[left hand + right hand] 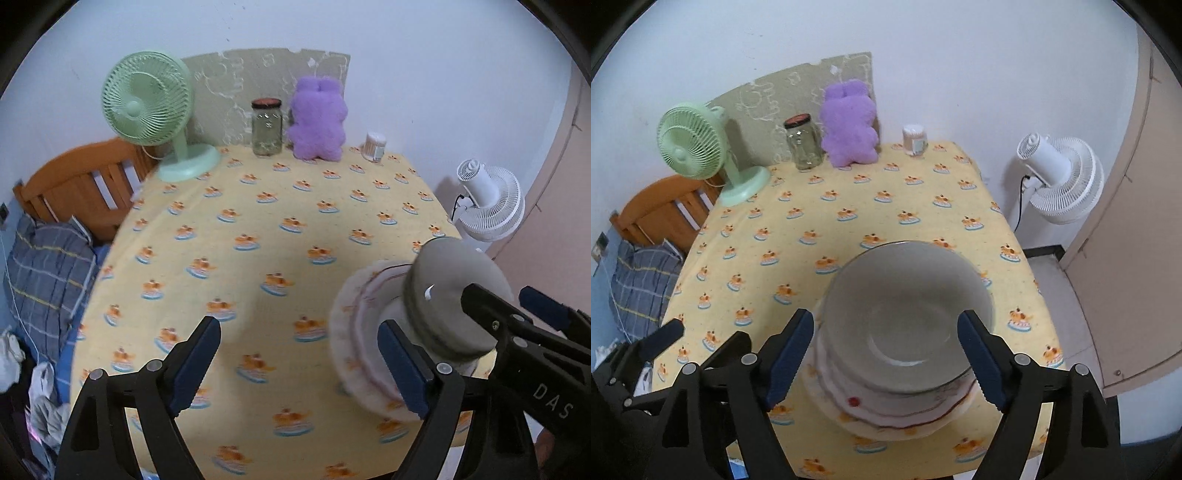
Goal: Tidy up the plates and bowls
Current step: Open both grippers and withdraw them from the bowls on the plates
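Near the front right of the yellow-clothed table, a grey bowl sits upright on a stack of white plates with red rims. My right gripper is open, and its blue pads stand either side of the bowl without pressing on it. My left gripper is open over bare cloth, with nothing between its fingers. In the left wrist view the bowl and plates lie to its right, partly behind its right finger. The right gripper reaches over the bowl there.
Along the back edge stand a green desk fan, a glass jar, a purple plush toy and a small white container. A white floor fan and a door stand to the right. A wooden headboard and a checked pillow lie to the left.
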